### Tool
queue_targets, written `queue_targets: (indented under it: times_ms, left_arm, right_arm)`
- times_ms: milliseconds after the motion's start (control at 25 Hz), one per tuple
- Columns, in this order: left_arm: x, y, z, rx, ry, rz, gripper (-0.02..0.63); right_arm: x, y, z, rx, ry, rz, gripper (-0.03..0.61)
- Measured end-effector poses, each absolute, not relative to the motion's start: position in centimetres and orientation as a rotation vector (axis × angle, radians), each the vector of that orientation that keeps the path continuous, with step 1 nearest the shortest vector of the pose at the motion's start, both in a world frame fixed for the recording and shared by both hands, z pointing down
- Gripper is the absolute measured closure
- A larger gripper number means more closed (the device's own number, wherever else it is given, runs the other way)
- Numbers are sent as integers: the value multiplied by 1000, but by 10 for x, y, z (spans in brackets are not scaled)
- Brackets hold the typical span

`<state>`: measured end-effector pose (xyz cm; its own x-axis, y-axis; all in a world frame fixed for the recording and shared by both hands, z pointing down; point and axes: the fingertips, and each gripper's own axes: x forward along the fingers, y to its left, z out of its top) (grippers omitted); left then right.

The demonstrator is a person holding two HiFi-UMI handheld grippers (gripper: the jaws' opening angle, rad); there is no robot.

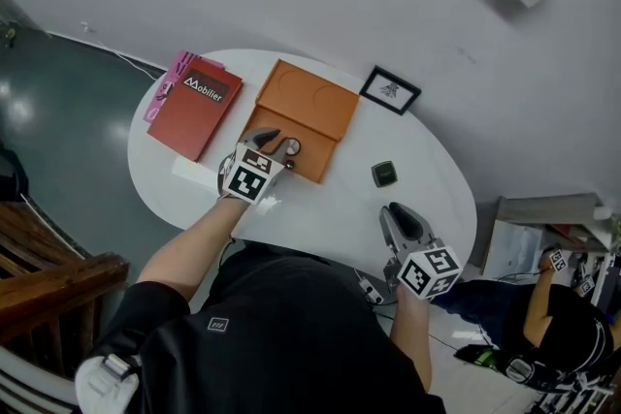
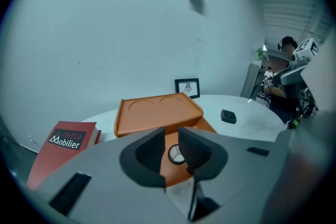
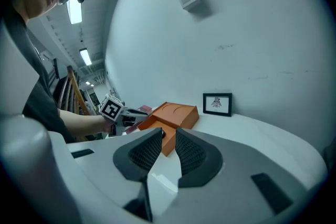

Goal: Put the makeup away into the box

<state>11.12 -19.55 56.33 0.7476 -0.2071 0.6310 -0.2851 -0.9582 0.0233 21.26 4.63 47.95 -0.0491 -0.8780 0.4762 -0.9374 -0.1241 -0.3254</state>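
The orange box (image 1: 309, 102) lies open on the white table (image 1: 320, 208), its lid leaning up behind the shallow tray. My left gripper (image 1: 279, 146) hovers over the tray's front, jaws a narrow gap apart with nothing between them. In the left gripper view (image 2: 171, 140) a round silver compact (image 2: 175, 155) shows through that gap, lying in the tray. A small black compact (image 1: 384, 174) sits on the table to the right of the box. My right gripper (image 1: 400, 213) hangs near the table's front right edge, narrowly open and empty (image 3: 169, 144).
A red book (image 1: 196, 104) lies on pink sheets at the table's left. A framed picture (image 1: 390, 90) stands at the back by the wall. Wooden furniture (image 1: 39, 257) is on the left, and a seated person (image 1: 558, 325) and a cabinet on the right.
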Motion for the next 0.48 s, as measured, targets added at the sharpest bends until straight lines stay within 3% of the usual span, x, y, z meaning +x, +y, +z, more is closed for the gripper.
queue_targets:
  times_ms: [160, 320, 480]
  left_arm:
    - [109, -189, 522, 2858, -412, 836, 578]
    - [112, -170, 486, 2872, -428, 710, 588]
    - [125, -142, 466, 2837, -444, 591, 591]
  right_arm:
    - [238, 39, 461, 2109, -2009, 756, 486]
    - [261, 34, 455, 2075, -2012, 651, 480]
    - [282, 33, 471, 2011, -2012, 637, 432]
